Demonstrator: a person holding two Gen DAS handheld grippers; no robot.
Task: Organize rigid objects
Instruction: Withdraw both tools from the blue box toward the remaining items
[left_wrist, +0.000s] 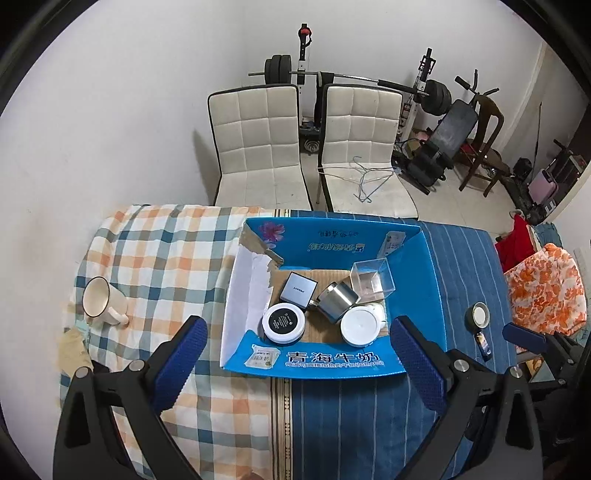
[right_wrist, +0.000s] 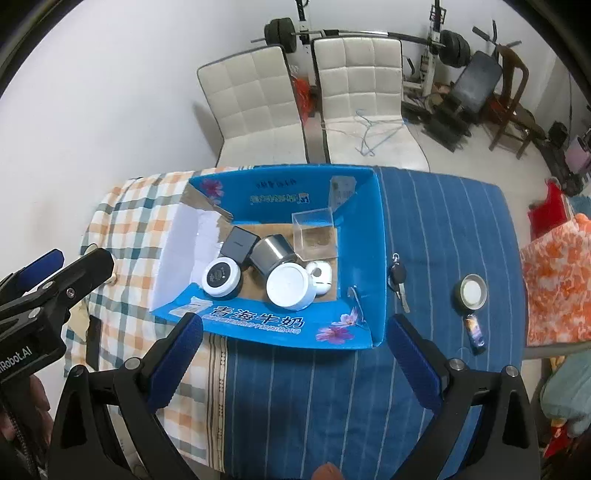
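mug: mostly hidden behind left gripper | white pod: largely behind white lid | keys: detail too small | box small print: unreadable | gripper bodies: cut off by bottom edge

White walls; pale tiled floor; two white quilted chairs side by side; barbell rack and weight bench behind them.

Left hand-held gripper and right hand-held gripper both gape wide, holding nothing.
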